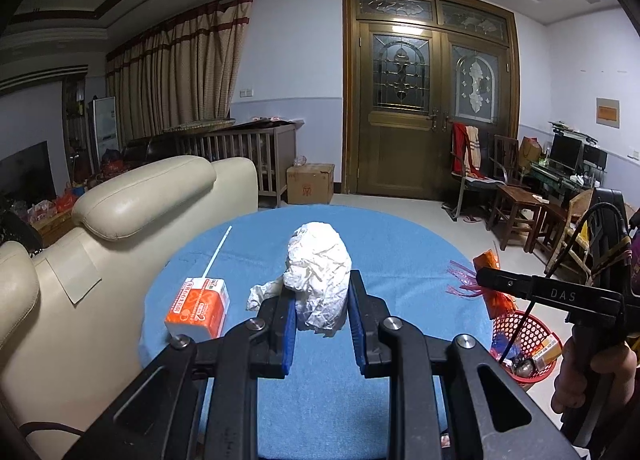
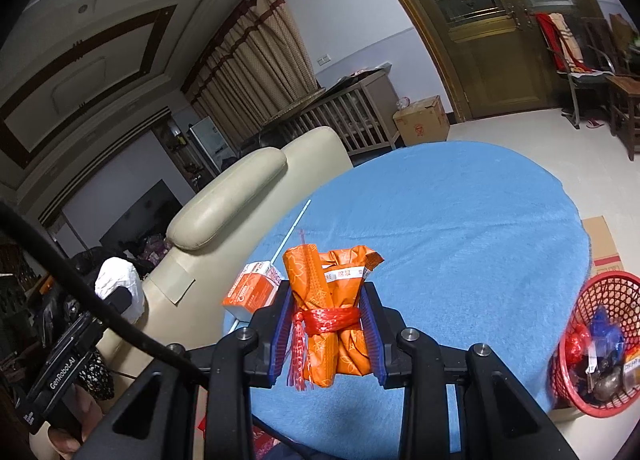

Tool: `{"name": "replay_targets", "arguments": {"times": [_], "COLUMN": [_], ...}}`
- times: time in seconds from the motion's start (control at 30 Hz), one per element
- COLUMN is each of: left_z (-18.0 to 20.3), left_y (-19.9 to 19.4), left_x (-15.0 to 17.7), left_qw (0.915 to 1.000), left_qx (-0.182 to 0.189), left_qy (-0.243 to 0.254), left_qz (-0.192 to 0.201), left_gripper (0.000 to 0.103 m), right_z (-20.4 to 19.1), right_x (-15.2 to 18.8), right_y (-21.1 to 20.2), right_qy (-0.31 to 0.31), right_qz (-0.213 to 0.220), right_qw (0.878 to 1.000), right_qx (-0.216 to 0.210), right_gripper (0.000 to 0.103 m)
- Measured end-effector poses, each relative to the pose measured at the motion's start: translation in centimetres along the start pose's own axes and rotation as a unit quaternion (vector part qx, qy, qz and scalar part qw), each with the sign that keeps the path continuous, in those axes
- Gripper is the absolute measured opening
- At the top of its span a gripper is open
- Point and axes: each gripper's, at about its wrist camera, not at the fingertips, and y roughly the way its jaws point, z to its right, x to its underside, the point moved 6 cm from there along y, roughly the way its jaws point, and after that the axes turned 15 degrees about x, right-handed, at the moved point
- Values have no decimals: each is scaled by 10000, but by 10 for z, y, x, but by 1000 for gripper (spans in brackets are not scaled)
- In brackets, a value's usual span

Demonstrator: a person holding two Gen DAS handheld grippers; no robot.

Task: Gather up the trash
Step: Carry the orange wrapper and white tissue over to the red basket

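At the bottom centre of the left wrist view, the left gripper [image 1: 322,300] is clamped on 1 ball of crumpled white paper [image 1: 318,276], lifted clear of the blue tablecloth [image 1: 400,244]. The right gripper [image 2: 328,324], bottom centre of its own view, is clamped on 1 orange wrapper bundle [image 2: 332,300] tied with red plastic strips. Each piece appears raised so it can be carried off the table. The likely target, 1 red mesh basket [image 2: 600,348], sits on the floor at the lower right of the right wrist view, just beside the table edge, already holding several scraps. Still on the cloth at centre left lie 1 orange-and-white carton [image 1: 198,310] and, just beyond it, 1 thin white stick [image 1: 218,254]. Farther back stand 1 cream sofa [image 1: 132,212] and 1 cardboard box [image 1: 310,182] by the wooden double door.
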Motion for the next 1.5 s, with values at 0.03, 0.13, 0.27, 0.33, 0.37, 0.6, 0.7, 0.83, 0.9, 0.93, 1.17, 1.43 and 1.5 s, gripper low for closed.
{"name": "replay_targets", "arguments": {"times": [0.03,0.13,0.27,0.33,0.37,0.6,0.7,0.83,0.9,0.93,1.17,1.43,1.5], "left_z": [2,3,6,7,7,7,8,10,10,10,13,23,29], "left_y": [-1,-3,-6,-7,-8,-16,-16,-14,-12,-11,-6,-4,-3], "left_x": [0,2,1,1,0,-3,0,1,4,3,8,9,9], "left_qw": [10000,10000,9999,10000,10000,9999,9999,9999,9999,9998,9996,9991,9989], "left_qx": [-8,-14,-13,13,14,-1,25,42,44,40,90,127,148], "left_qy": [13,59,103,91,91,124,116,144,159,171,225,307,357], "left_qz": [1,2,16,13,19,93,78,43,4,-13,-158,-250,-262], "left_gripper": [25,25,25,25,25,25,25,25,25,25,25,25,25], "right_z": [1,2,1,1,1,7,10,15,18,19,28,41,42], "right_x": [0,-3,-7,-6,-7,-3,-3,0,3,4,10,9,7], "right_y": [-3,-8,-16,-20,-22,-40,-48,-55,-56,-56,-56,-63,-66], "right_qy": [28,51,69,60,63,65,79,101,132,149,260,416,445], "right_qz": [8,46,103,131,146,278,339,371,363,351,279,299,333], "right_qw": [10000,10000,9999,9999,9999,9996,9994,9992,9992,9993,9993,9987,9985], "right_qx": [0,8,-8,-7,-17,-40,-51,-47,-36,-31,-14,-2,9], "right_gripper": [35,35,35,35,35,35,35,35,35,35,35,35,35]}}
